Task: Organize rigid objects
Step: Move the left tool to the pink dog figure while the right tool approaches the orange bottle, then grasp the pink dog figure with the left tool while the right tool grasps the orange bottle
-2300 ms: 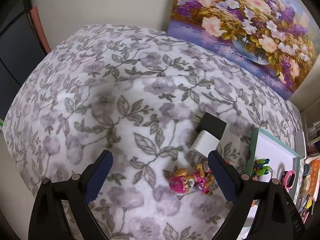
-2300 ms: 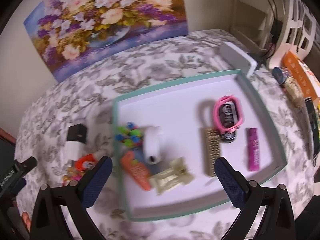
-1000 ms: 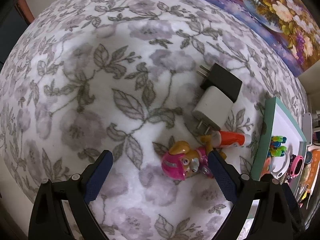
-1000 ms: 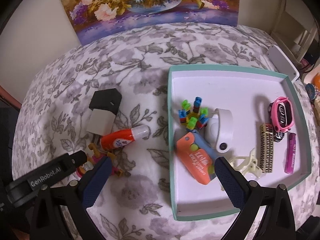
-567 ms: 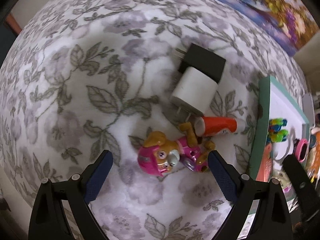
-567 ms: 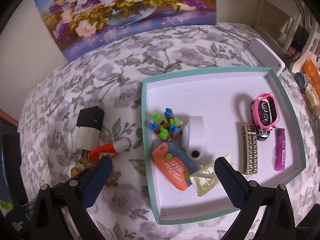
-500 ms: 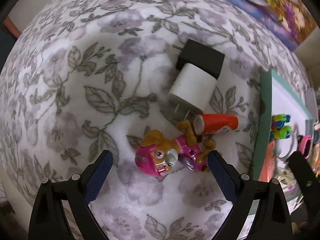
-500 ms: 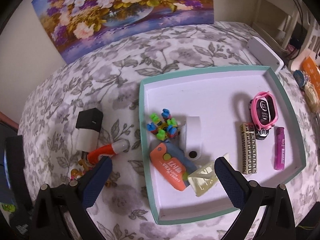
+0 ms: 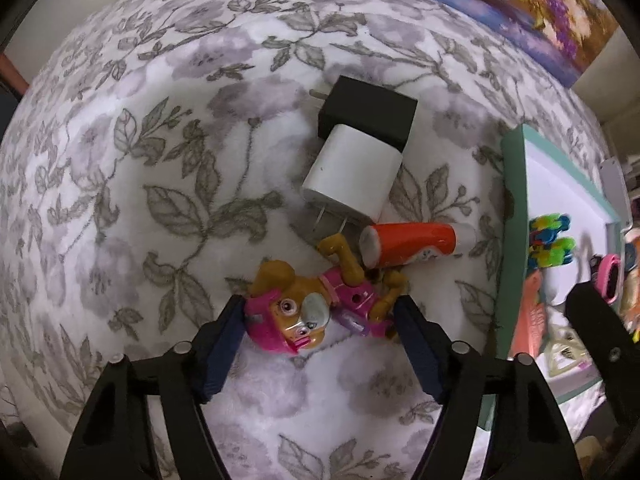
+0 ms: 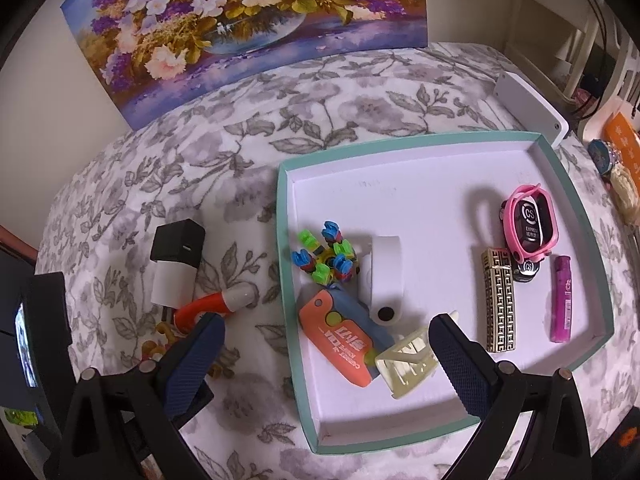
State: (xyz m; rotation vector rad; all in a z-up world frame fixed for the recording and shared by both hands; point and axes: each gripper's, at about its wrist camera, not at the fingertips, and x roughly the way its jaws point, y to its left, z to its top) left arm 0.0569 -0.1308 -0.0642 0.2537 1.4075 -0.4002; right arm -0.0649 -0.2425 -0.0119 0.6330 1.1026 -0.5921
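A pink and tan toy dog (image 9: 316,312) lies on the flowered cloth between the fingers of my left gripper (image 9: 320,320), which touch its head and feet. An orange and white tube (image 9: 412,242) and a white charger (image 9: 352,178) on a black charger (image 9: 368,114) lie just beyond. My right gripper (image 10: 326,346) is open and empty above the near left part of the teal-rimmed white tray (image 10: 286,240). The tray holds an orange case (image 10: 344,336), a coloured block toy (image 10: 326,258), a pink watch (image 10: 530,222), a gold lighter (image 10: 498,302) and a purple lighter (image 10: 560,298).
A flower painting (image 10: 244,20) leans on the wall behind the table. A white box (image 10: 532,110) lies past the tray's far right corner. Shelving and clutter stand at the right edge. The left gripper body (image 10: 44,336) shows at the right wrist view's left edge.
My left gripper has come down and forward onto the toy dog and its fingers have narrowed around it. The right gripper has shifted over the tray's near left part.
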